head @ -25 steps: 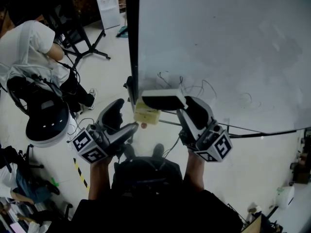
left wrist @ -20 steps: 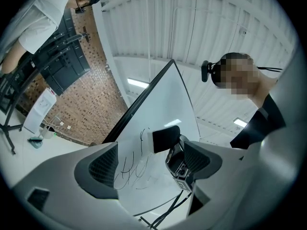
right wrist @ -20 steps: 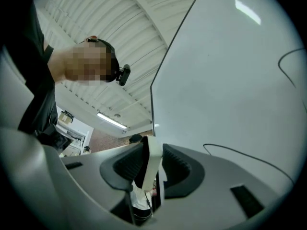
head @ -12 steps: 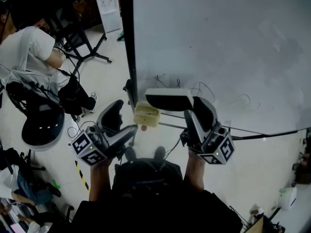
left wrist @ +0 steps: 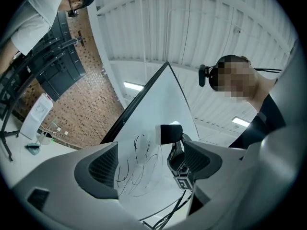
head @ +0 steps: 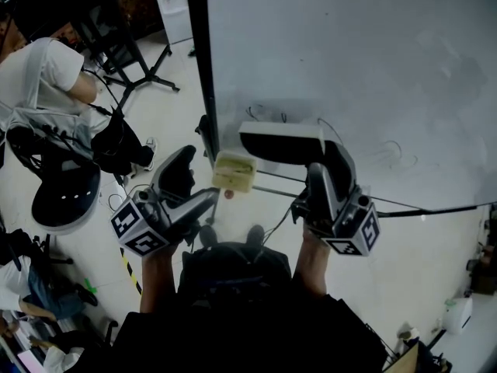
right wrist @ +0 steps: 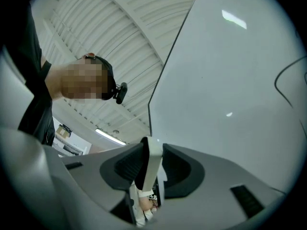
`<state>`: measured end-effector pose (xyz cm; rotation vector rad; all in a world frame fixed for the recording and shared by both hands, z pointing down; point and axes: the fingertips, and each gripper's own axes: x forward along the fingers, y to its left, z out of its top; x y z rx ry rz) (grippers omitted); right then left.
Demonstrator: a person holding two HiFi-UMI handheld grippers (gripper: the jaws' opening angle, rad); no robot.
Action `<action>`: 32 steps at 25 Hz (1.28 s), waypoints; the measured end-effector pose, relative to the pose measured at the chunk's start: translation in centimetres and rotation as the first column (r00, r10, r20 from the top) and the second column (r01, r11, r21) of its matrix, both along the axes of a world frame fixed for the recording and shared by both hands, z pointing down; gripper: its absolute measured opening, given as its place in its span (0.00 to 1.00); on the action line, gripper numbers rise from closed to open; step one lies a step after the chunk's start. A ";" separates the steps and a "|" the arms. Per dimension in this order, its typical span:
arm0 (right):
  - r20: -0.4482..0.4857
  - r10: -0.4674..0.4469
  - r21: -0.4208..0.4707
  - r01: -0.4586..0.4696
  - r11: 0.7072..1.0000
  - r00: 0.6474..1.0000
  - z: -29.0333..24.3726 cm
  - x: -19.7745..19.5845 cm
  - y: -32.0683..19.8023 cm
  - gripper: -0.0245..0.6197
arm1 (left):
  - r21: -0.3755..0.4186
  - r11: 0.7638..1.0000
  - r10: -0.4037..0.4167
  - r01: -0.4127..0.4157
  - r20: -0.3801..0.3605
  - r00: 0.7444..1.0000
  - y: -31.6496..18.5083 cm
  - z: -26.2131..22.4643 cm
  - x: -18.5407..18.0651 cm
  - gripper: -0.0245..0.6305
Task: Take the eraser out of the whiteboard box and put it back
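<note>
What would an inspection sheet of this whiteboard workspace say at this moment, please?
Surface: whiteboard, upright, with thin pen scribbles near its lower edge.
Job's things: eraser out of the box, held in front of the board; pale whiteboard box at the board's lower left corner.
Clutter: nothing seen.
Grippers: right gripper shut on the eraser; left gripper open, empty.
Cables: black cable runs below the board.
Surroundings: seated person in a white shirt, black chair, striped floor tape.
</note>
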<state>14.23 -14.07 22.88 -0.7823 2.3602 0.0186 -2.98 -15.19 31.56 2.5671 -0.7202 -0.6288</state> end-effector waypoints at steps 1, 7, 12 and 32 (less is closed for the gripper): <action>0.011 -0.004 0.002 0.004 1.000 1.000 0.0 0.2 0.0 0.25 | 0.006 1.000 0.000 0.000 -0.001 1.000 0.0 -0.2 0.1 0.69; 0.057 -0.009 0.022 0.008 1.000 0.998 -0.4 1.1 0.3 0.25 | 0.027 1.000 0.001 -0.001 -0.001 1.000 0.1 -0.5 0.5 0.69; 0.101 -0.017 0.034 0.013 0.999 0.995 -0.9 1.9 0.7 0.25 | 0.032 0.999 0.016 -0.016 -0.018 1.000 0.6 -0.8 0.6 0.69; 0.196 -0.039 0.091 0.021 0.996 0.980 -3.1 4.3 2.3 0.25 | 0.097 0.994 0.046 -0.044 -0.015 0.999 2.0 -3.1 2.5 0.69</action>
